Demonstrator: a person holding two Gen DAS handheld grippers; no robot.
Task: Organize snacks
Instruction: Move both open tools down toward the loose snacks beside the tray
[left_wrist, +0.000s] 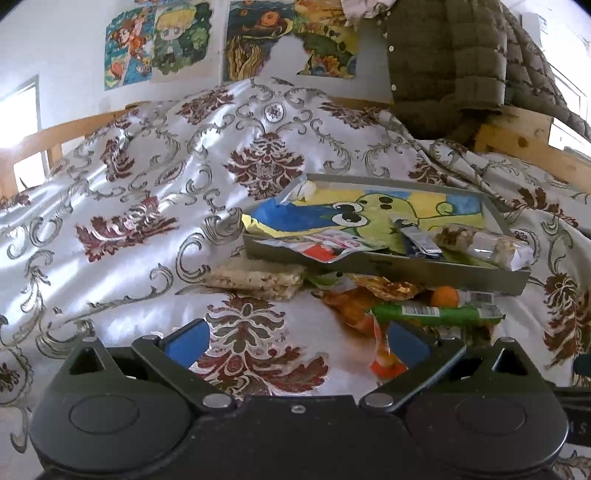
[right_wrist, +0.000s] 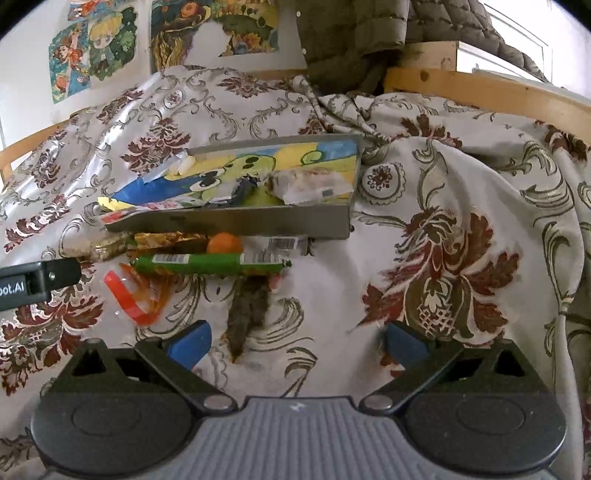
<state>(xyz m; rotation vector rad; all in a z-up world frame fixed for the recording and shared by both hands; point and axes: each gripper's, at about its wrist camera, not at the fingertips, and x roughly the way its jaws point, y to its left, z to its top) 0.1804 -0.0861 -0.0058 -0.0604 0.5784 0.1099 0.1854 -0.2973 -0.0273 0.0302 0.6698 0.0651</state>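
Observation:
A grey tray (left_wrist: 436, 271) (right_wrist: 258, 221) with a cartoon frog picture lies on the bed and holds a nut bar in clear wrap (left_wrist: 484, 242) (right_wrist: 310, 184), a small dark packet (left_wrist: 421, 242) and a red-white packet (left_wrist: 325, 249) that hangs over its rim. In front of it lie a green stick pack (left_wrist: 436, 314) (right_wrist: 210, 263), an orange ball (left_wrist: 444, 296) (right_wrist: 224, 243), gold wrappers (left_wrist: 384, 288) (right_wrist: 166, 240), a rice cake bar (left_wrist: 255, 280) and an orange-clear wrapper (left_wrist: 380, 350) (right_wrist: 129, 295). My left gripper (left_wrist: 295, 341) is open and empty. My right gripper (right_wrist: 297, 341) is open and empty above a brown snack piece (right_wrist: 247, 314).
The bed is covered by a white and maroon patterned spread (left_wrist: 147, 206) (right_wrist: 443, 229). A wooden bed frame (right_wrist: 480, 88) and a hanging olive quilted jacket (left_wrist: 443, 66) stand behind. The left gripper's body (right_wrist: 33, 284) shows at the left edge of the right wrist view.

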